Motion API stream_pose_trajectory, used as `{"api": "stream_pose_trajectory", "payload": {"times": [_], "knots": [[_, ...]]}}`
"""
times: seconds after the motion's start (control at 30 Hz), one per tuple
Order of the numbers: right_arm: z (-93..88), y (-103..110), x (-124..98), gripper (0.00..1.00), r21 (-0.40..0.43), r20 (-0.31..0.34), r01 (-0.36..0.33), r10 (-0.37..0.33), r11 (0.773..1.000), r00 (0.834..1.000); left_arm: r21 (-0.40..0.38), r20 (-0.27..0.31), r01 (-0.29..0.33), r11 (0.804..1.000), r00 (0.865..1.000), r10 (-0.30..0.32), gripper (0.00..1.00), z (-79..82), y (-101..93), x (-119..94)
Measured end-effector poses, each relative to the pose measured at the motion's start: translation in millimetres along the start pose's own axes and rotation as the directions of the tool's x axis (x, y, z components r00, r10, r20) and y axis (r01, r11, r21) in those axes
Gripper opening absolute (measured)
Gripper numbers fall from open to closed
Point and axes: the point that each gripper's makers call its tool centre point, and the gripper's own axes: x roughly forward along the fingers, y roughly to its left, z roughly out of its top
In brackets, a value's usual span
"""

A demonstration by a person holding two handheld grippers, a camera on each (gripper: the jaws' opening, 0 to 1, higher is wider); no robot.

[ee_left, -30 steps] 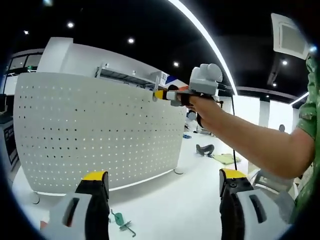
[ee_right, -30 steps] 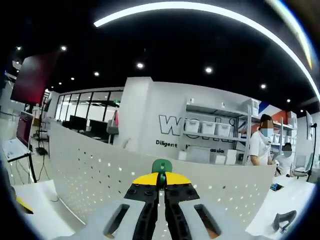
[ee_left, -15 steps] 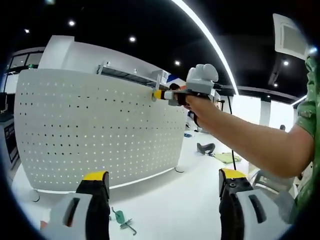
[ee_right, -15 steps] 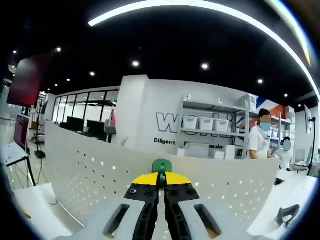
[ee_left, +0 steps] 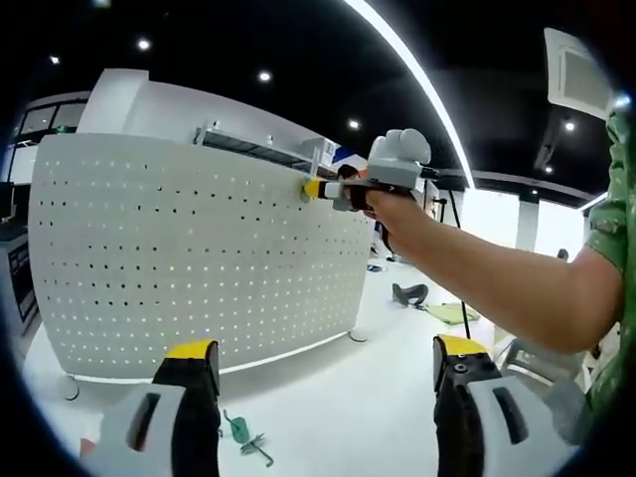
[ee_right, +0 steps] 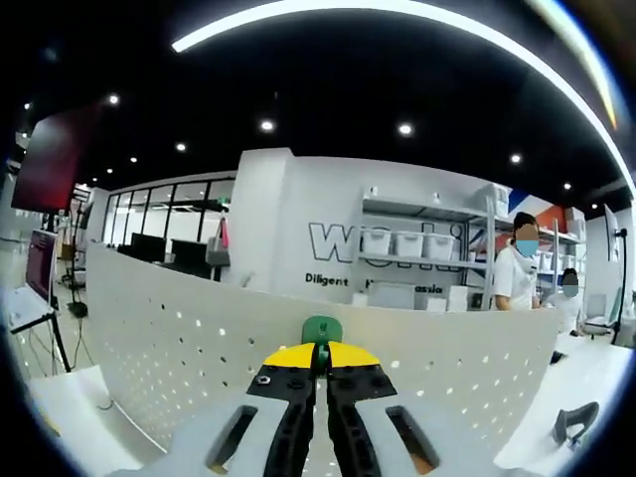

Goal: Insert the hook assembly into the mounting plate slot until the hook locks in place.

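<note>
Right claw [ee_right: 320, 366] pinches green hook [ee_right: 321, 329] at pegboard [ee_right: 179, 348]; left claw [ee_left: 318, 363] gapes; wall lettering partly hidden.

Pegboard [ee_left: 189, 258] blocks fwd; free table [ee_left: 328, 407] in front, w/ hooks [ee_left: 243, 437] lying by left hand-held gripper [ee_left: 318, 397].

My left gripper [ee_left: 323, 383] has two pale grey jaws with black inner faces and yellow caps, each grey shell cut by a dark slot. My right gripper [ee_right: 320, 359] wears the same colours: yellow tips, black fingers with small round screws, grey housings with slanted slots (one shows an orange glint inside). My sleeve [ee_left: 611, 219] is green and patterned, short on the arm.
</note>
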Motion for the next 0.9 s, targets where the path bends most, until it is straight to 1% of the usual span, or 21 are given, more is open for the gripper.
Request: {"api": "stream_pose_trajectory", "payload": {"times": [0.27,0.9], "knots": [[-3.3,0.1,-0.4,0.01,-0.001,-0.007,-0.002,0.002,1.0,1.0,0.0,0.0,0.006,1.0,1.0,-0.006,0.9,0.1,-1.3,1.4],[-20.3,1.7,-0.4,0.01,0.009,-0.037,-0.002,0.002,1.0,0.999,0.002,-0.006,0.007,1.0,1.0,-0.007,0.88,-1.2,0.6,0.4]]}}
